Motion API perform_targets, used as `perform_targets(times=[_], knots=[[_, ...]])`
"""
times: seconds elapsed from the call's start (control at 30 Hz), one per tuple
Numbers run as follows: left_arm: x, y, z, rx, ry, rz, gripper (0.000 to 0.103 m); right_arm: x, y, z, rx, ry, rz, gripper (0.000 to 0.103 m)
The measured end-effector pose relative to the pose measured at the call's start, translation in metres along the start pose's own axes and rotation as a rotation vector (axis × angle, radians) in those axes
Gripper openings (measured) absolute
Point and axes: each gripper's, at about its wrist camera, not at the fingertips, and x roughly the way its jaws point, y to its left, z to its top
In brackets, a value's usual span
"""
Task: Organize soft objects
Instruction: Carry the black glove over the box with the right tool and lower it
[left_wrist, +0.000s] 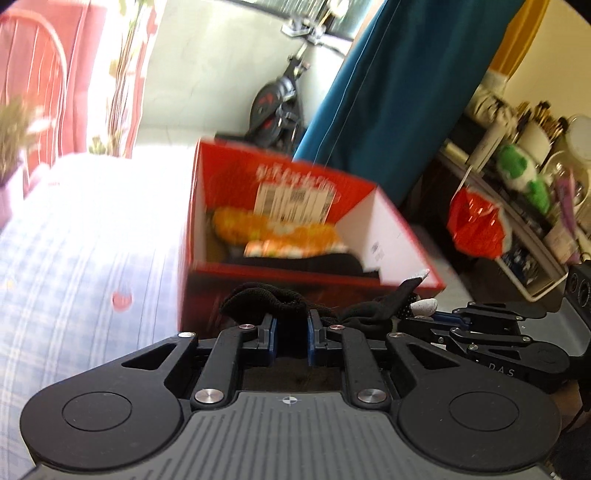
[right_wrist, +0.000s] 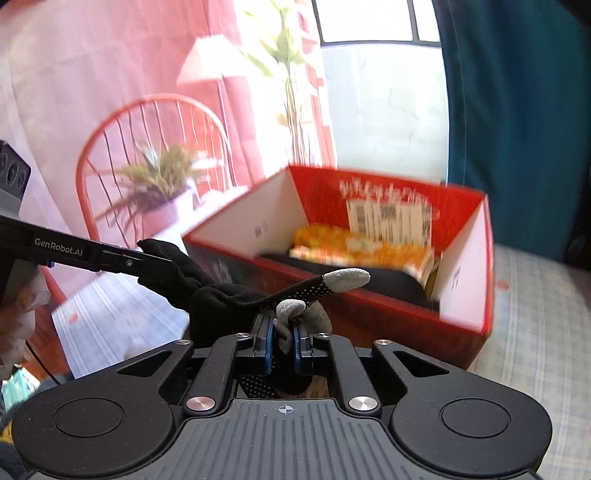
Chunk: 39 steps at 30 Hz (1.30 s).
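Observation:
A black glove with grey fingertips (right_wrist: 236, 299) hangs stretched between both grippers, in front of an open red cardboard box (right_wrist: 369, 314). My left gripper (left_wrist: 291, 325) is shut on the glove's black cuff (left_wrist: 266, 299). My right gripper (right_wrist: 283, 332) is shut on the glove's grey fingertips (right_wrist: 291, 308); one finger (right_wrist: 347, 278) sticks out toward the box. The box (left_wrist: 306, 280) holds an orange and yellow soft item (left_wrist: 273, 232) and a dark item (left_wrist: 310, 262). The right gripper also shows in the left wrist view (left_wrist: 439, 317).
The box sits on a blue-white checked cloth (left_wrist: 92, 258). A teal curtain (left_wrist: 399, 92) hangs behind. A shelf with a green plush (left_wrist: 524, 173) and a red bag (left_wrist: 476, 225) stands at right. A potted plant (right_wrist: 159, 184) and red chair (right_wrist: 147, 122) appear on the pink backdrop.

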Motion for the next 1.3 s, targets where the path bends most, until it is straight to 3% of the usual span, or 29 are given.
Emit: perform_targets(times=[0.3, 0.53, 0.77, 1.07, 1.3], knots=[[-0.011, -0.021, 0.047, 0.032, -0.128, 0.006, 0.016, -0.018, -0.011, 0.055, -0.052, -0.109, -0.017, 0.01], [0.01, -0.031, 0.092, 0.066, -0.182, 0.043, 0.016, -0.004, -0.033, 0.098, -0.11, -0.166, -0.077, 0.01], [0.062, -0.025, 0.121, 0.06, -0.152, 0.078, 0.016, 0.046, -0.069, 0.122, -0.138, -0.129, -0.148, 0.01], [0.118, 0.003, 0.117, 0.038, -0.053, 0.117, 0.016, 0.111, -0.102, 0.117, -0.098, -0.014, -0.165, 0.01], [0.14, 0.014, 0.118, 0.016, 0.008, 0.127, 0.017, 0.138, -0.114, 0.114, -0.072, 0.045, -0.169, 0.01]])
